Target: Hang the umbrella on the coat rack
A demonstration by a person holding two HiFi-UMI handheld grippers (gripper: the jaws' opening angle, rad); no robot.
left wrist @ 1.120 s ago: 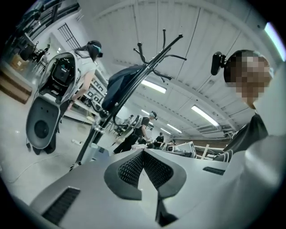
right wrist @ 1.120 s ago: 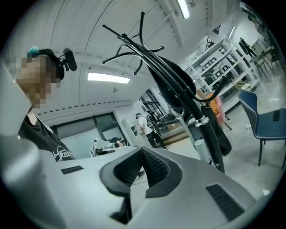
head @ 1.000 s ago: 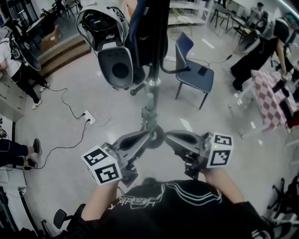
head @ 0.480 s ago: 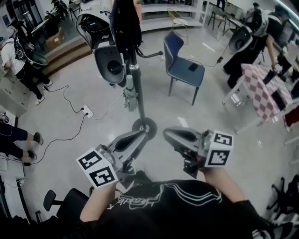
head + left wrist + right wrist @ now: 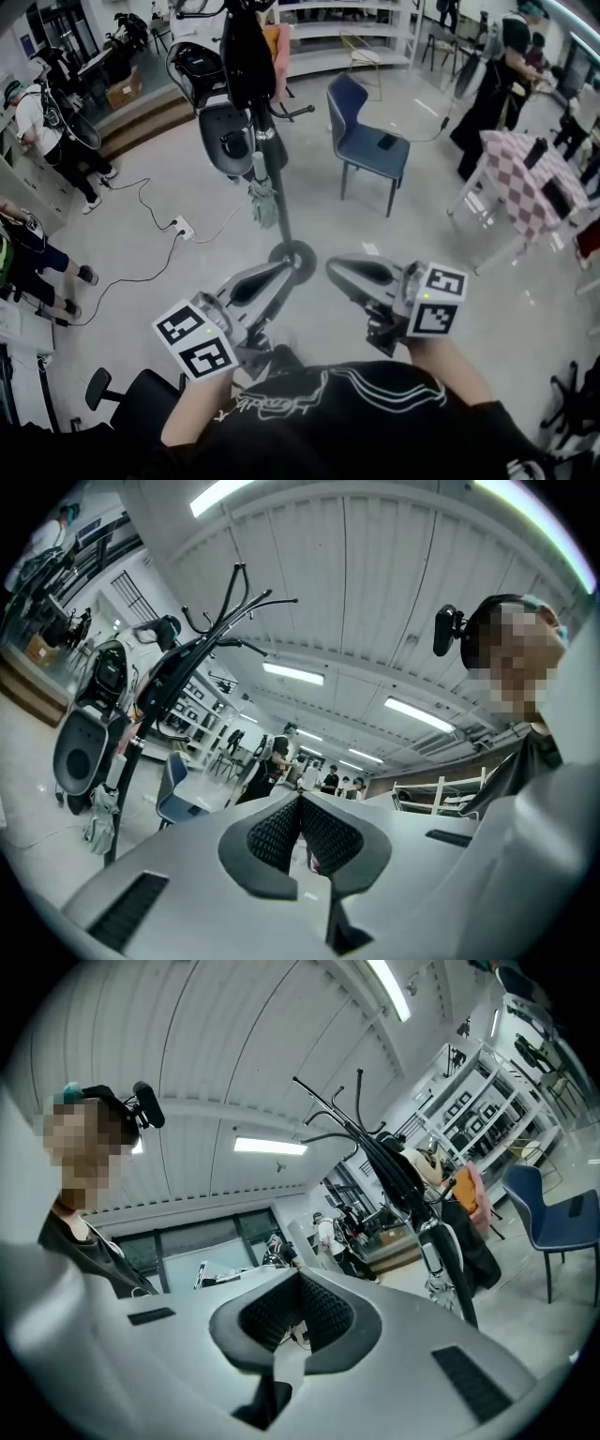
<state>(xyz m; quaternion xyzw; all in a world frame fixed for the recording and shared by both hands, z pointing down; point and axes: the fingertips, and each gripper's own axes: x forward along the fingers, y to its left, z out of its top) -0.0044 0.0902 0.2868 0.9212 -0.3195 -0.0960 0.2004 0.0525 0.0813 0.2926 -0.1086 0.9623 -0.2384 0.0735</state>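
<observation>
Withdrawn, left claw [image 5: 289, 272] and right claw [image 5: 336, 269] stand well short of umbrella [image 5: 246, 56]

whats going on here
A person holds the left hand-held gripper and the right hand-held gripper, both shut with nothing between the jaws. Both point toward the coat rack, which stands apart from them on the floor. What looks like the dark folded umbrella hangs near the rack's top, so the hanging seems done. A blue chair stands beside the rack.
</observation>
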